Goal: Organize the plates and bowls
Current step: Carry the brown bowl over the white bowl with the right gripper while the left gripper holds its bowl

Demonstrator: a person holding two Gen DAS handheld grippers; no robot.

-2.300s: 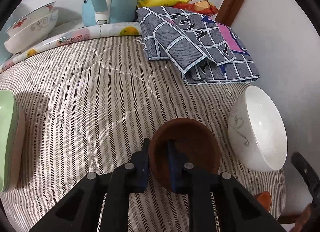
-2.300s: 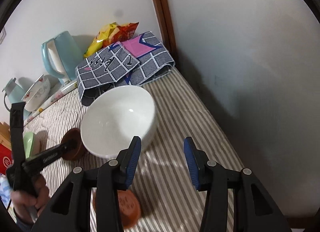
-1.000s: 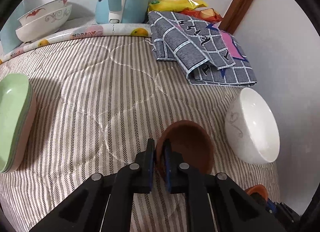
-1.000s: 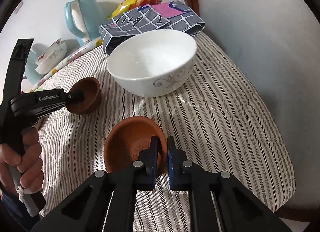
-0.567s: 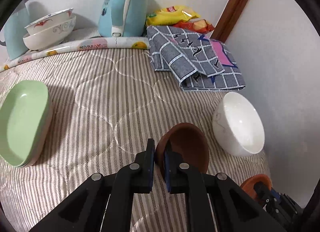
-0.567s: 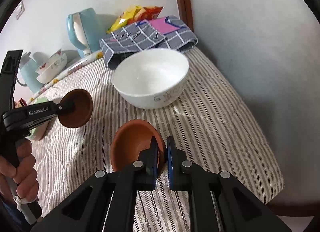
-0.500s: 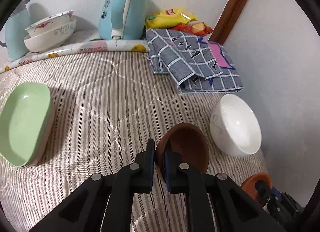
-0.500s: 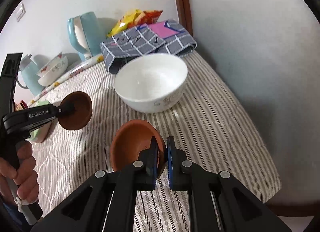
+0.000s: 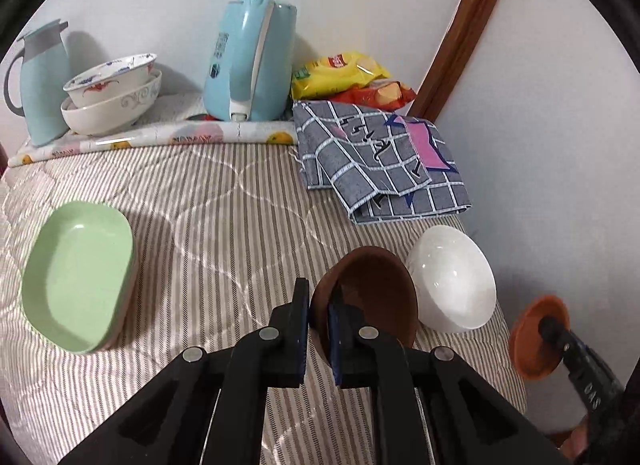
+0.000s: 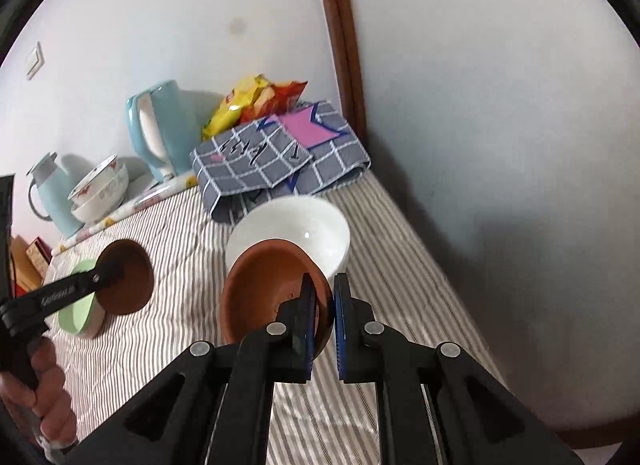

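Left wrist view: one dark brown round clay saucer (image 9: 372,297) is pinched by its rim in the left gripper (image 9: 319,317), lifted over the striped quilted tablecloth (image 9: 216,201). One plain white ceramic bowl (image 9: 452,277) sits just beside it, one pale green oval dish (image 9: 76,273) lies well left, and two patterned bowls (image 9: 112,99) are stacked near the wall.

Right wrist view: the right gripper (image 10: 323,305) clamps one orange terracotta saucer (image 10: 268,289), angled downward in front of the white bowl, partly hiding it. A hand (image 10: 40,389) grips the left tool.
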